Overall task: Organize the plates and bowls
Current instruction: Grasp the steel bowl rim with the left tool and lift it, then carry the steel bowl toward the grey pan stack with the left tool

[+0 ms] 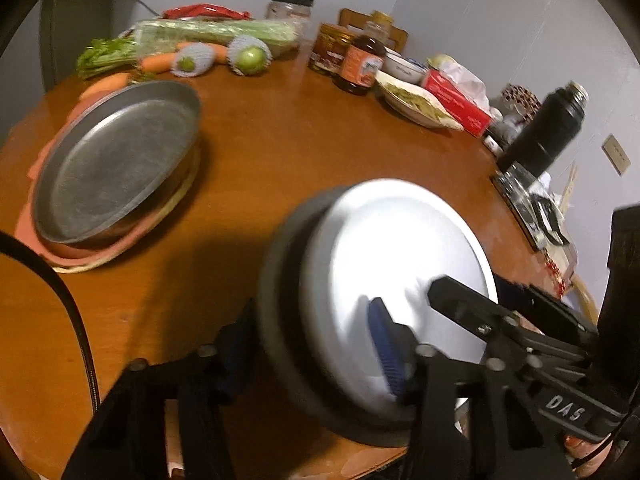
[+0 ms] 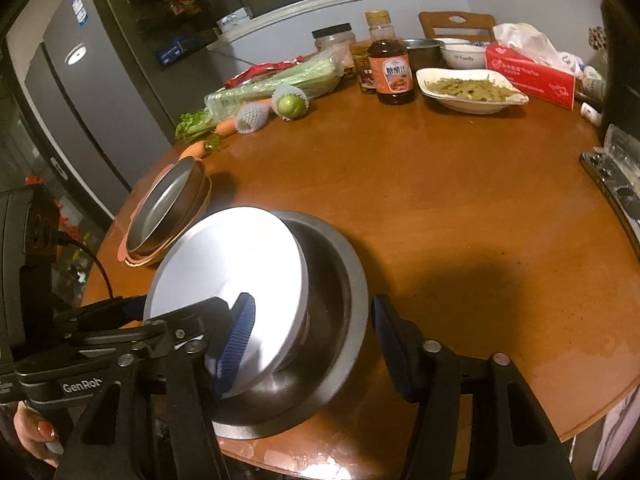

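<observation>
Steel bowl (image 2: 340,276) and white plate (image 2: 228,260) are seen tilted together at the near edge of the wooden worktop (image 1: 300,140), the plate leaning inside the bowl. The pair is clamped by the left tongs (image 1: 310,348), one pad set behind the bowl's wall and the other pressed on the plate's face. The same stack is straddled by the right tongs (image 2: 312,336), one pad laid on the plate and the other just beside the bowl's rim; whether it presses cannot be told. A metal pan (image 1: 116,160) is stacked on pink plates farther left.
</observation>
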`<move>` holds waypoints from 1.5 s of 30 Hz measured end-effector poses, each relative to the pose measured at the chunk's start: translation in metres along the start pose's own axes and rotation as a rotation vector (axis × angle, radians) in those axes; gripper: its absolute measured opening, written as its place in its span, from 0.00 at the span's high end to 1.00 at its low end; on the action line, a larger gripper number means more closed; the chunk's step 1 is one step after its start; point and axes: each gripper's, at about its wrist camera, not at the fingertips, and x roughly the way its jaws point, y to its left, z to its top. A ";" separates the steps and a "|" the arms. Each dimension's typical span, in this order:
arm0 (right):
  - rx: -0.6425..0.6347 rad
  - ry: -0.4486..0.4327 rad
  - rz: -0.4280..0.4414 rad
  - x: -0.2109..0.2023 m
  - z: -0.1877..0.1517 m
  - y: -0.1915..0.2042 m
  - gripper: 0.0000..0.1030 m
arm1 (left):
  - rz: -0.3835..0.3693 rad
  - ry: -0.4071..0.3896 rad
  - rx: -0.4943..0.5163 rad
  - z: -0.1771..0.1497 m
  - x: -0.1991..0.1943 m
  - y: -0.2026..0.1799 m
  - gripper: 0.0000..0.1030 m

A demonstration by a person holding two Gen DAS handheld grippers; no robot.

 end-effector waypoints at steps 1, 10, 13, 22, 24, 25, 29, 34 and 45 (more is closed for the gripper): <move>-0.016 -0.005 -0.013 0.000 -0.001 0.003 0.49 | 0.003 -0.010 -0.002 0.000 0.000 -0.001 0.54; -0.056 -0.038 -0.033 0.003 0.007 0.017 0.56 | 0.033 -0.054 -0.002 0.004 -0.013 0.009 0.54; -0.066 -0.044 -0.021 0.001 0.014 0.025 0.56 | 0.034 -0.069 -0.010 0.008 -0.022 0.016 0.54; -0.102 -0.072 0.030 -0.003 0.044 0.062 0.56 | 0.071 -0.157 -0.036 0.029 -0.067 0.039 0.54; -0.118 -0.086 0.046 -0.004 0.051 0.072 0.56 | 0.085 -0.176 -0.048 0.035 -0.077 0.046 0.54; -0.126 -0.091 0.057 -0.004 0.056 0.078 0.56 | 0.090 -0.183 -0.062 0.039 -0.082 0.053 0.54; -0.150 -0.102 0.096 0.000 0.071 0.100 0.56 | 0.111 -0.197 -0.084 0.048 -0.093 0.071 0.54; -0.172 -0.100 0.119 0.013 0.087 0.121 0.56 | 0.145 -0.201 -0.094 0.058 -0.098 0.091 0.54; -0.211 -0.066 0.126 0.054 0.111 0.149 0.56 | 0.171 -0.196 -0.138 0.076 -0.089 0.128 0.54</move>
